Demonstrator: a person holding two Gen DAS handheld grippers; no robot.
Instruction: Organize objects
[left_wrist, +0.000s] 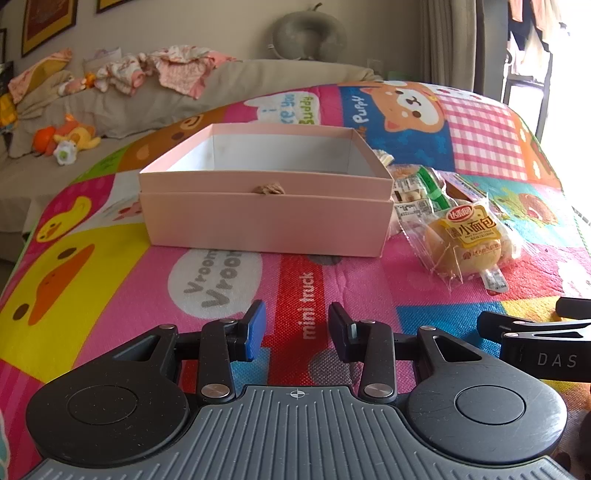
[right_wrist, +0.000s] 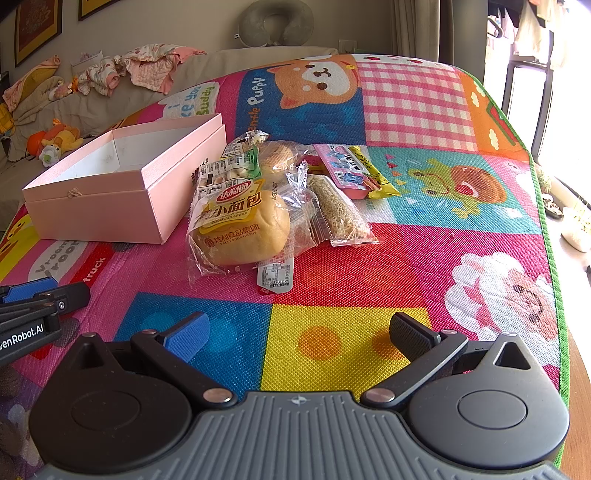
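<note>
An open pink box (left_wrist: 266, 218) sits empty on the colourful play mat; it also shows at the left in the right wrist view (right_wrist: 122, 192). Right of it lies a pile of wrapped snacks: a bun in clear wrap with a yellow label (right_wrist: 243, 229) (left_wrist: 469, 240), a second bun (right_wrist: 277, 158), a grain bar (right_wrist: 340, 212), a green-labelled packet (right_wrist: 240, 157) and a pink and yellow packet (right_wrist: 354, 170). My left gripper (left_wrist: 297, 330) is open and empty, low over the mat in front of the box. My right gripper (right_wrist: 301, 336) is wide open and empty, short of the snacks.
The play mat (right_wrist: 406, 258) covers the table; its green edge (right_wrist: 554, 258) runs down the right, with a window ledge and pots beyond. A sofa with clothes and toys (left_wrist: 110, 85) stands behind the box. Each gripper shows at the edge of the other's view.
</note>
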